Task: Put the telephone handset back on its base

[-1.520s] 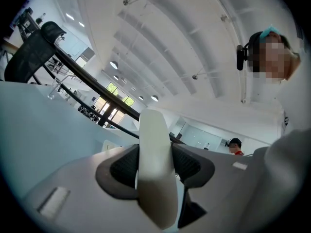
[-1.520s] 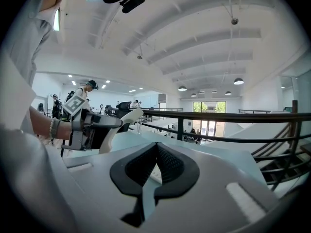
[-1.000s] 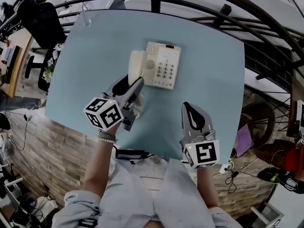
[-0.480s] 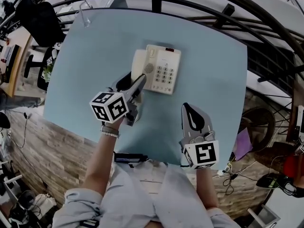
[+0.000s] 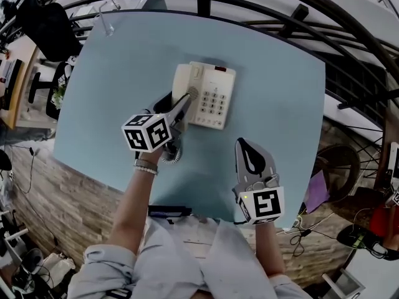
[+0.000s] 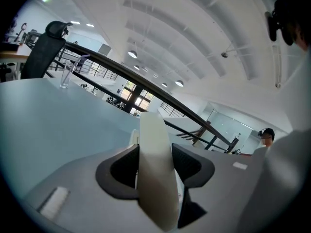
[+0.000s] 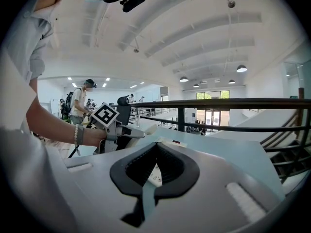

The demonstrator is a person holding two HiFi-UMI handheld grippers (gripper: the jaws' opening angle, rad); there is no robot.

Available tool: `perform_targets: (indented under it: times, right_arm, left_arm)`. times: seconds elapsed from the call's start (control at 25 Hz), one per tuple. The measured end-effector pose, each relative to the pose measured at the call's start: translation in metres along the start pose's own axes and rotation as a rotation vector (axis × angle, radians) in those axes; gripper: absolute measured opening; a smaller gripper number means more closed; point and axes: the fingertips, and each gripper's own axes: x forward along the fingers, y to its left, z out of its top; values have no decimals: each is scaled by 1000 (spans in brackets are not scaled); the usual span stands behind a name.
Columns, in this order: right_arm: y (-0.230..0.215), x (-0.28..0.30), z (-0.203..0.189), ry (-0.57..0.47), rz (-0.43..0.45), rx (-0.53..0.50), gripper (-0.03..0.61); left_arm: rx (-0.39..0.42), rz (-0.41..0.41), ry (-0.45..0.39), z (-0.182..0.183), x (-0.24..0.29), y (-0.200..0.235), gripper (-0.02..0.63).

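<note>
The left tongs [image 5: 182,103] are nudging the handset [image 5: 181,81] closer over the base [image 5: 215,95], clamping its middle. It's looking light, rigid and probably slippery. The right tongs [image 5: 244,143] are idling closed, empty.

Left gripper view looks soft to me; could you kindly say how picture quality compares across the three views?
Left gripper view: the handset sits so near the lens that it blurs; black round vignette. Right gripper view: same vignette, far windows glare. Head view: evenly lit, sharp, but the railing and table edges bow.
</note>
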Motion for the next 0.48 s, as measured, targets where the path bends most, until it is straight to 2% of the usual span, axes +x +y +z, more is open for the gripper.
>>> perform_targets:
  times: [0.48]
  right_arm:
    - [-12, 14, -9, 16, 7, 16, 3]
  left_arm:
    - [12, 48, 63, -15, 36, 15, 209]
